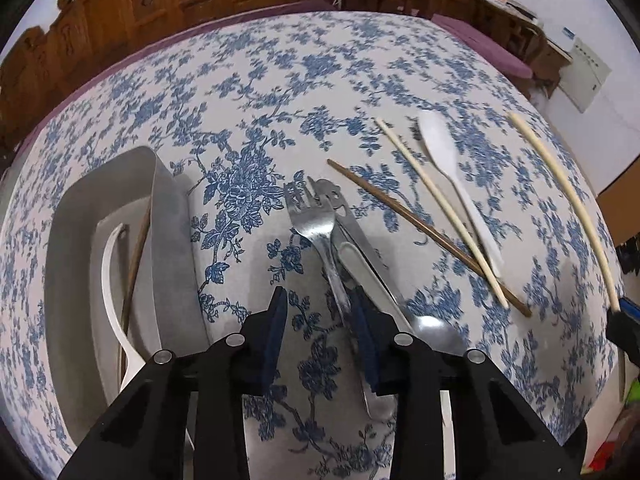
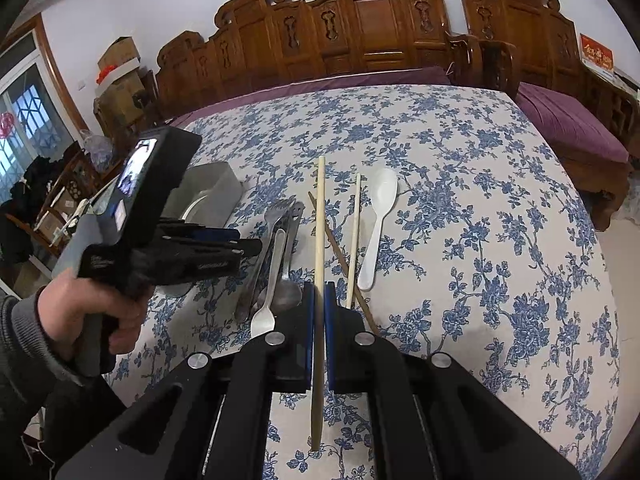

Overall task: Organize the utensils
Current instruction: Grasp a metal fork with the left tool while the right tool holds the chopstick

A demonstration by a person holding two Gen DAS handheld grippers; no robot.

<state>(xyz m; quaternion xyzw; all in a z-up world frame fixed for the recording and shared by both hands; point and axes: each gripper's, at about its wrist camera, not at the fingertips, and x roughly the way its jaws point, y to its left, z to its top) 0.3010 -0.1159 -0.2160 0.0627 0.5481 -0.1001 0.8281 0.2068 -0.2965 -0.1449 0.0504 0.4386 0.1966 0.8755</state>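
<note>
1. One pale chopstick sits clamped in the right gripper, its long axis running straight ahead along the fingers.
2. Left of it lies the gray tray, nearer the left gripper.
3. That left gripper hangs wide open over the fork, beside the tray.

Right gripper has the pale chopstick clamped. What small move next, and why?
Probably lift the right gripper a little, then carry the long cream chopstick left toward the grey rectangular tray. The fingers are shut on it, the tray already holds a white utensil and a brown chopstick, and the open left gripper sits between.
</note>
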